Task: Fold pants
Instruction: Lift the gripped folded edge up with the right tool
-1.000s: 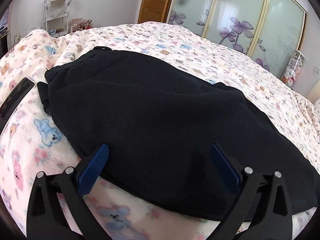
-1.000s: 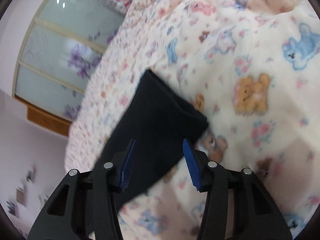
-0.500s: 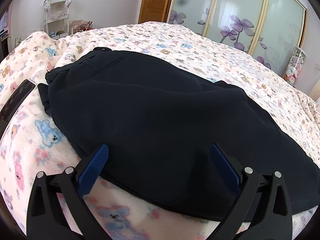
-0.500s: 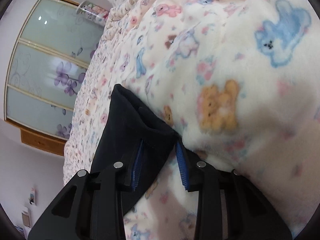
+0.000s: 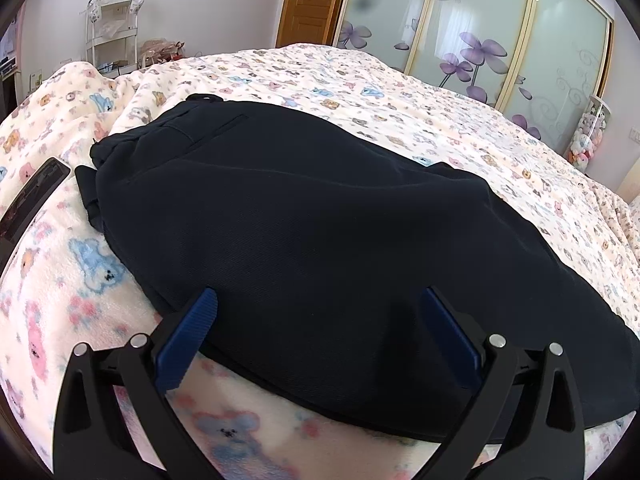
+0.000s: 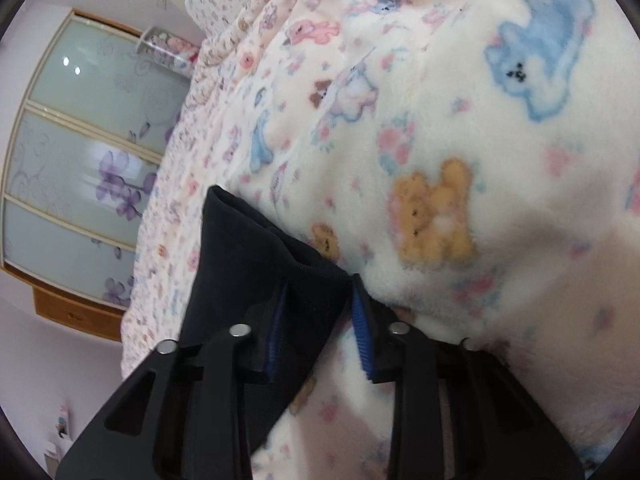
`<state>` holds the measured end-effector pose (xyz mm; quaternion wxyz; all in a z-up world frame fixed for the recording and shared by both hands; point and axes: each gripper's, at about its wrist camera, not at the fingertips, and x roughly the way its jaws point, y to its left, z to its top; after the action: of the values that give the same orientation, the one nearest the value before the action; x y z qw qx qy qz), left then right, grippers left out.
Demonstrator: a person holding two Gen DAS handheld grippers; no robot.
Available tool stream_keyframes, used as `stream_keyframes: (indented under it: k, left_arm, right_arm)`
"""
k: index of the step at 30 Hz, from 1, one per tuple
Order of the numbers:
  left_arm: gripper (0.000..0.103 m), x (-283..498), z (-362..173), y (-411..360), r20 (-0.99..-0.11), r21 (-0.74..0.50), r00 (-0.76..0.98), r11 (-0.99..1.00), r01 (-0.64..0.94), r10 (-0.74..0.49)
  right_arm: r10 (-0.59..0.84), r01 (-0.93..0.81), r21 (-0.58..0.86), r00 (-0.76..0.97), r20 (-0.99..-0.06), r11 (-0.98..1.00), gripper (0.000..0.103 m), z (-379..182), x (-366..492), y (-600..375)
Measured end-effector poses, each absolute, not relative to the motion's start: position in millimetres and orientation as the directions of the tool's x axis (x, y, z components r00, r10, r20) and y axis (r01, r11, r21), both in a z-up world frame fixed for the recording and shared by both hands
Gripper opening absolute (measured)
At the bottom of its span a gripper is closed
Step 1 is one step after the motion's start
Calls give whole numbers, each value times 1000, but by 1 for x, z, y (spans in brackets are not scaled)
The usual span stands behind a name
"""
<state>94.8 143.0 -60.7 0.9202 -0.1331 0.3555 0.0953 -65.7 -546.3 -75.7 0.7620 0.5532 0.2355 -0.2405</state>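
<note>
Hem of the black pants (image 6: 256, 280) gripped at the right

The pants are spread on the bed (image 5: 360, 80); the right gripper (image 6: 318, 332) is clenched on the hem corner, the left gripper (image 5: 320, 332) held spread above the fabric. Both layers should be lifted together.

No legible text, label or number anywhere.

The left wrist camera is sitting low over the near edge of the bed (image 5: 360, 80), looking across the dark pants (image 5: 320, 220) toward the far wardrobe doors (image 5: 500, 40). The right wrist camera is rolled sideways, hovering close over the blanket (image 6: 480, 140) at the pants' hem (image 6: 260, 248). Both views are sharing pants, blanket and wardrobe.
</note>
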Motion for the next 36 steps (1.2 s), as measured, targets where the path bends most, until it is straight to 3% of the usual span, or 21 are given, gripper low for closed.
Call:
stream_keyframes:
  k: [6,10,14,18,21,25,29,33,36]
  left_arm:
    - [101,94,-61,143,-678,-183,731,945,-269,77]
    - [101,94,-61,143,-678,-184,731,945,-269,77]
    - [101,94,-61,143,-678,-181,731,946,-270,79]
    - [101,95,-61,142,-681,-167,726,947,-275,91]
    - [101,94,-61,143,-679,-173,729,946,-274,87]
    - [101,91,-60,149,-663,-222,747,939,-263,52]
    - [101,88,-60,153,-648,-266,761,929,-257,25]
    - [101,89,-60,154,-645,-276,764,926,-259,22]
    - [101,90,-59,152,-648,-269,761,927,-262,27]
  right_arm:
    - [-161,553,787,833,-530,273,14,-58,-78,-536]
    - [-174,449,787,893,-416,423,14,-20,-67,-510]
    - [-61,272,701,949,-310,659,14,23,-38,-449]
    - [112,86,613,954,-278,785,14,52,-1,-369]
    - [257,-28,601,919,-298,799,14,58,32,-310]
    - [457,-133,621,796,-397,772,14,31,87,-215]
    - [479,-74,567,631,-610,820,14,-33,119,-150]
    - [494,-93,601,673,-550,794,14,-25,114,-147]
    - [493,-180,544,705,-509,819,14,1,108,-127]
